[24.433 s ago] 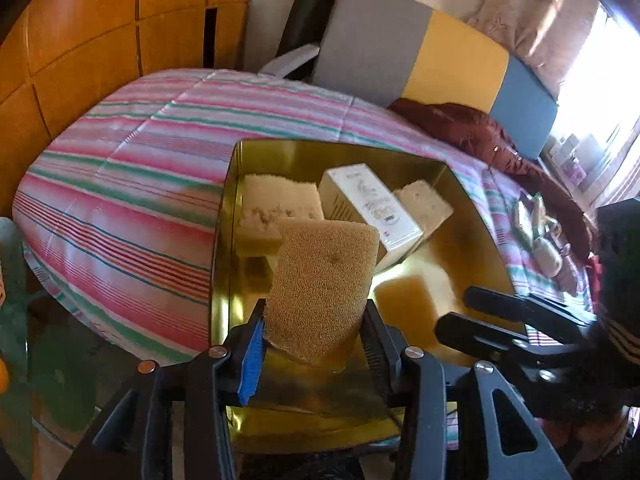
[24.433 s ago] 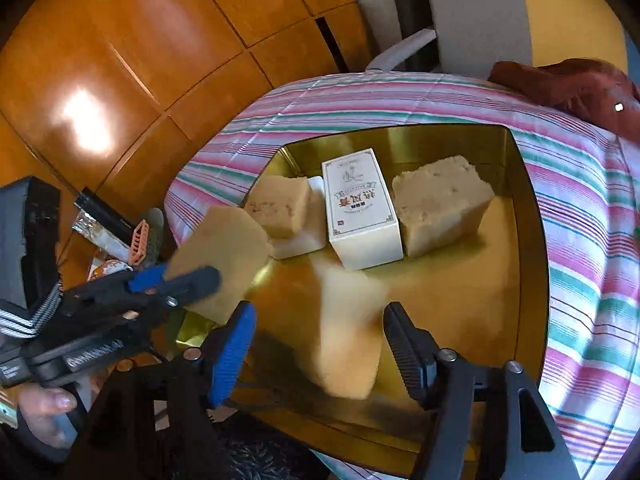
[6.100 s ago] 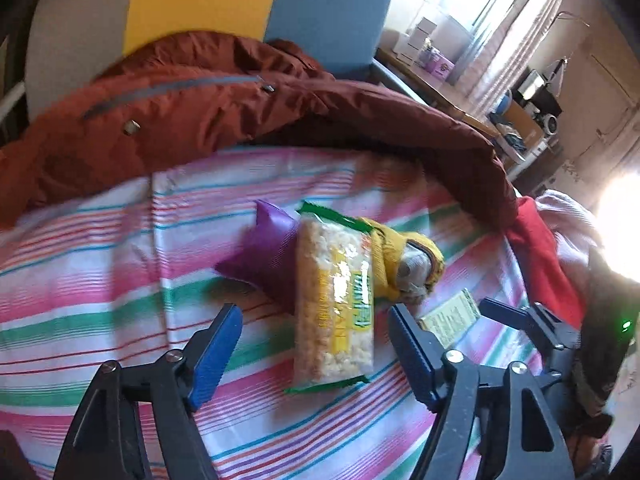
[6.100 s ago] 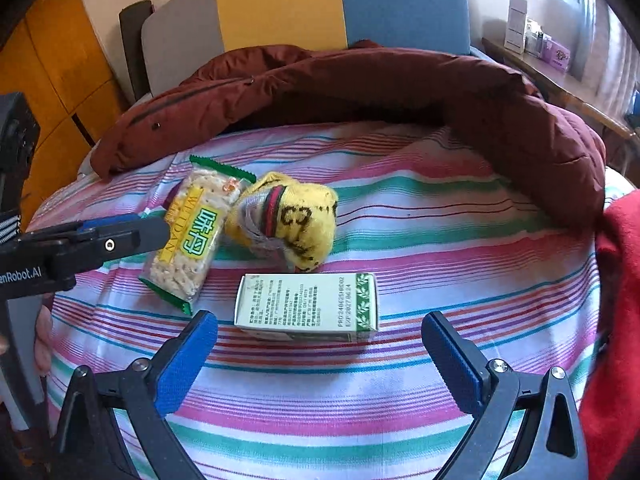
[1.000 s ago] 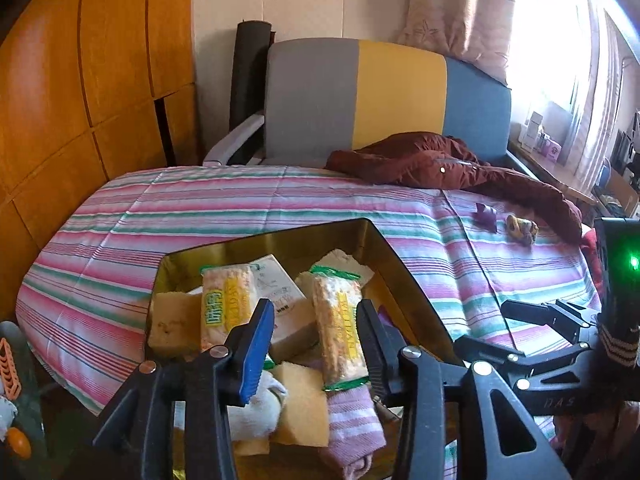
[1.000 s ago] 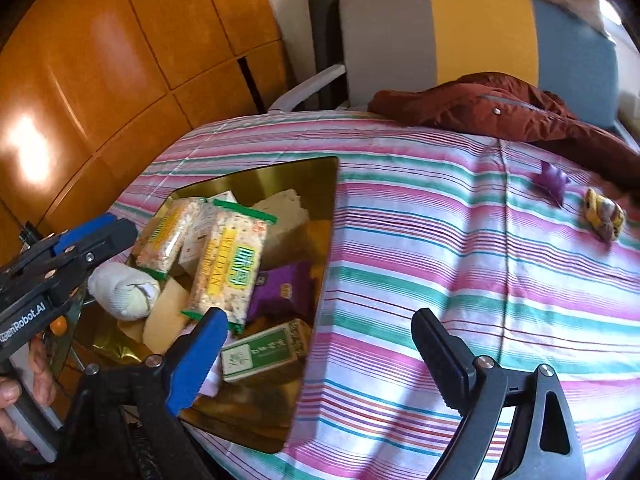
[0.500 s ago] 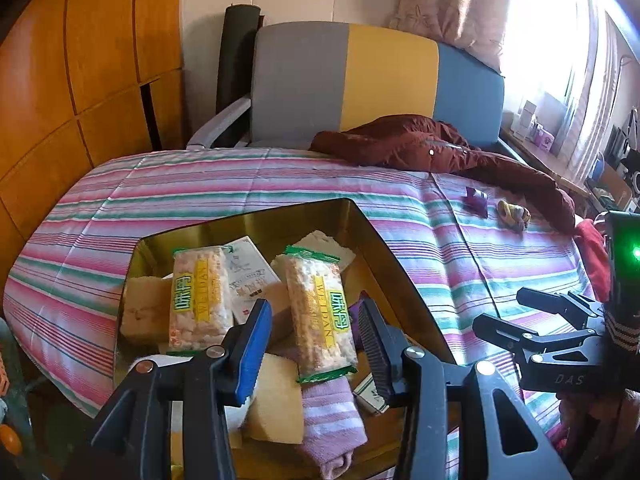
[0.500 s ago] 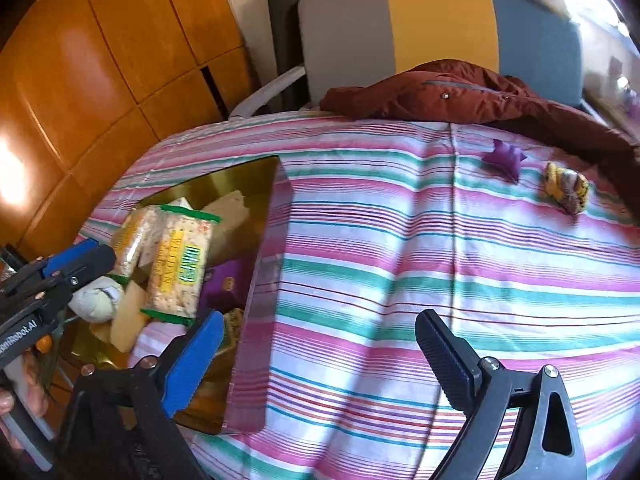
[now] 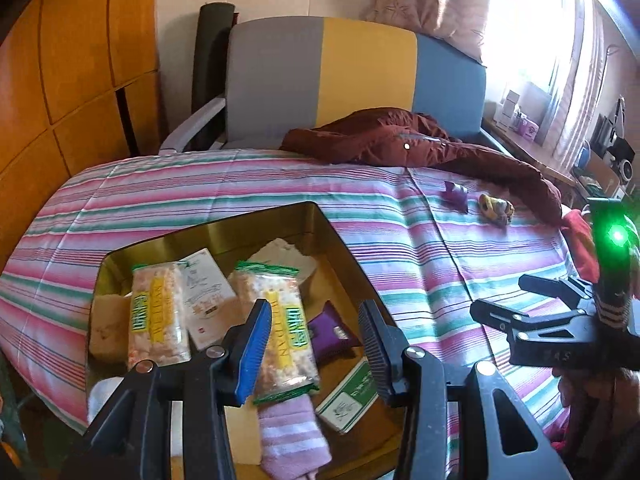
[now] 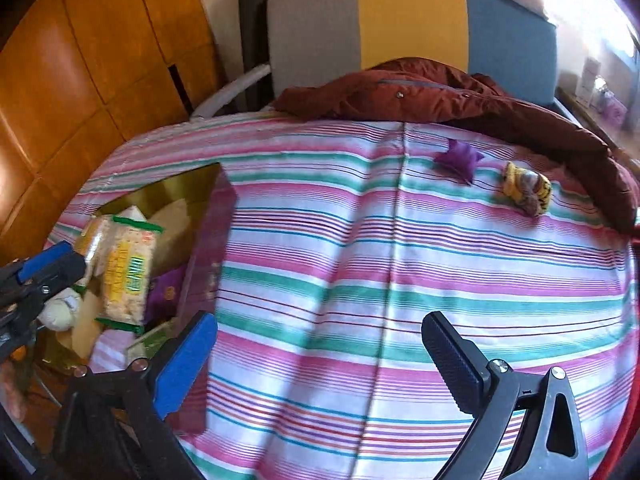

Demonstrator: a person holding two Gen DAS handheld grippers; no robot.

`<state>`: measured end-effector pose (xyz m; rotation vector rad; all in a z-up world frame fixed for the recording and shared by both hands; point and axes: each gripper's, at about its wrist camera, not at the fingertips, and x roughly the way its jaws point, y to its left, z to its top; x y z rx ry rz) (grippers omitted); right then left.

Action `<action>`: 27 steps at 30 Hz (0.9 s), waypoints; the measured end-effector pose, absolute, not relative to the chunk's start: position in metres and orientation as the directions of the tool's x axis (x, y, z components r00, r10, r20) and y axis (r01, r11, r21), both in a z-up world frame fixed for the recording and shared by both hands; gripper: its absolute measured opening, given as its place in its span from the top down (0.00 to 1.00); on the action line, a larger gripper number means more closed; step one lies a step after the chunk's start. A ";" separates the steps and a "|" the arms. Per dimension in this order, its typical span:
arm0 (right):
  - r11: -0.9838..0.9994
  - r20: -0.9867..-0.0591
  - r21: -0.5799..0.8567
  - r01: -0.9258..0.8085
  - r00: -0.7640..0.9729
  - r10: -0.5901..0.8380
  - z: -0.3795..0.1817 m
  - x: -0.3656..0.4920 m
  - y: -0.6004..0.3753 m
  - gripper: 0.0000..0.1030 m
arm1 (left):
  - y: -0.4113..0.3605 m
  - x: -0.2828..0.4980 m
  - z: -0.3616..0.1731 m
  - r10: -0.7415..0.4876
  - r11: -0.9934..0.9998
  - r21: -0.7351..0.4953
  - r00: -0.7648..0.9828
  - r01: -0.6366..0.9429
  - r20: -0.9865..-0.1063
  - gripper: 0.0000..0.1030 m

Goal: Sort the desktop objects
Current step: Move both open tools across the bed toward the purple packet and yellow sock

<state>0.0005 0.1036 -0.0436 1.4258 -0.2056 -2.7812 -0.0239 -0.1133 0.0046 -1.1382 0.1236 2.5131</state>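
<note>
Surface: a table under a pink, green and white striped cloth [image 10: 400, 264], with a colour-block chair [image 10: 408, 28] and a maroon jacket [image 10: 460, 104] at the far edge.
Things left to sort: a purple pouch [image 10: 458, 159] and a yellow knitted bundle [image 10: 527, 191], lying near each other on the cloth just short of the jacket.
Direction from your right hand-held gripper [image 10: 324, 364]: both lie well ahead, up and to the right of its centre line; the pouch is closer to that line, the bundle further right.
Long axis: the bundle runs slantwise, from upper left to lower right in the right wrist view; the pouch is a puckered, star-like lump with no clear long axis.
Nearer hand: judged from both views, your right; from your left hand-held gripper [image 9: 312, 344] the pair is far off to the upper right.
Right hand-held gripper state: its jaws are opening and stand wide, with only bare cloth between them.
Left hand-held gripper state: part open and grasping nothing; it hovers over the gold tray [image 9: 208, 236], above a snack pack [image 9: 280, 320] that lies in it.
Tray: behind and to the left of your right hand-held gripper, already filled with packs, boxes and a striped sock [image 9: 292, 436].
Coming move, as a judgement: reach forward and rightward with your right hand.
</note>
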 end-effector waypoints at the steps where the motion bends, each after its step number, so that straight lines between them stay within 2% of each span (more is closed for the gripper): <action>1: -0.992 -0.815 0.108 -0.061 -0.577 -0.053 -0.045 -0.001 0.108 0.01 | -0.111 -0.024 0.004 0.304 -0.923 -0.074 -0.599 -0.377 -0.740 0.56; 27: -0.893 -0.859 0.204 -0.401 -0.510 0.033 -0.070 -0.012 0.262 0.00 | -0.033 -0.030 0.003 0.387 -0.858 -0.082 -0.532 -0.508 -0.753 0.56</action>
